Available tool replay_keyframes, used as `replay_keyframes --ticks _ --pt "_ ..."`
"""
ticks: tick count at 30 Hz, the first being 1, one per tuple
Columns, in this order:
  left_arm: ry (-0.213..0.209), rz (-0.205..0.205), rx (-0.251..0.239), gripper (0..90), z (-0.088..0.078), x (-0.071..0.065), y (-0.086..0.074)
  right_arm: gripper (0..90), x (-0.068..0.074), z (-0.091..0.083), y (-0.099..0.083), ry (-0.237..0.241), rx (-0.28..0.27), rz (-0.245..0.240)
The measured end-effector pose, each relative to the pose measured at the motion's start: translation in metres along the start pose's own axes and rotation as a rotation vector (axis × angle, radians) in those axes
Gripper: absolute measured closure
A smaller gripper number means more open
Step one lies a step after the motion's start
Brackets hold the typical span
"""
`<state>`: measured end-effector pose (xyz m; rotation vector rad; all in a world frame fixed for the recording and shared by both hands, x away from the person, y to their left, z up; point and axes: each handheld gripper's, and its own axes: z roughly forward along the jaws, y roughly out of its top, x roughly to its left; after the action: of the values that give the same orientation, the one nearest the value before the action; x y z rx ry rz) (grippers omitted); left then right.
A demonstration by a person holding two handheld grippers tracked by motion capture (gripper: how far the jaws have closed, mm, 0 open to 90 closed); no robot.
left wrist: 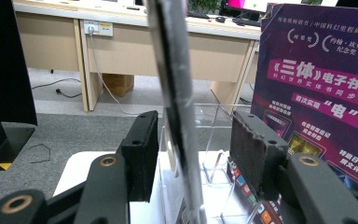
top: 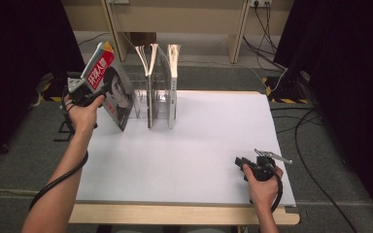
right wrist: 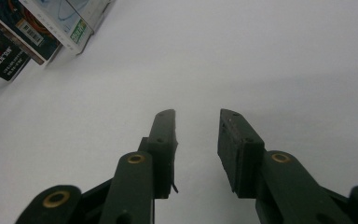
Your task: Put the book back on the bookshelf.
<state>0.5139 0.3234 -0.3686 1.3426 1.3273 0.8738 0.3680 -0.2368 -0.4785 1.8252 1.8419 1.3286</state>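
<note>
A magazine [top: 109, 90] with a red title strip and a face on its cover leans tilted at the left end of a clear acrylic rack [top: 160, 104]. My left gripper [top: 97, 93] is at its left edge. In the left gripper view the magazine's thin edge [left wrist: 177, 116] rises between the jaws of the left gripper [left wrist: 196, 115], with gaps on both sides, so it is open. Two more books [top: 150, 73] [top: 173, 73] stand upright in the rack. My right gripper [top: 239, 161] [right wrist: 198, 114] rests open low over the white tabletop [right wrist: 261, 56], nothing between its fingers.
A purple printed cover [left wrist: 317, 93] stands right of the left jaws. Book corners [right wrist: 51, 23] show far off in the right gripper view. The white table sheet [top: 199, 145] ends at a wooden front edge [top: 175, 213]. Wooden desks [top: 184, 19] and floor cables [top: 311, 145] lie beyond.
</note>
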Motion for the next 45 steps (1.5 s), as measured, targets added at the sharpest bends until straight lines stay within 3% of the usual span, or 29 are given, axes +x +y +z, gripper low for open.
replay_keyframes --ticks 15,23,31,45 --pt "-0.005 0.006 0.008 49.1 -0.012 -0.003 -0.002 66.8 0.000 0.000 0.000 -0.005 -0.007 -0.011" --pt "0.000 0.013 0.014 47.4 -0.022 -0.004 -0.007 66.6 0.000 -0.001 0.000 -0.002 -0.006 0.009" --pt "-0.021 0.000 0.049 45.7 -0.034 0.000 -0.013 66.5 0.001 -0.001 0.000 -0.002 -0.009 0.002" --pt "-0.018 0.023 0.092 44.3 -0.050 0.002 -0.030 66.3 0.001 -0.001 0.000 -0.007 -0.014 0.001"
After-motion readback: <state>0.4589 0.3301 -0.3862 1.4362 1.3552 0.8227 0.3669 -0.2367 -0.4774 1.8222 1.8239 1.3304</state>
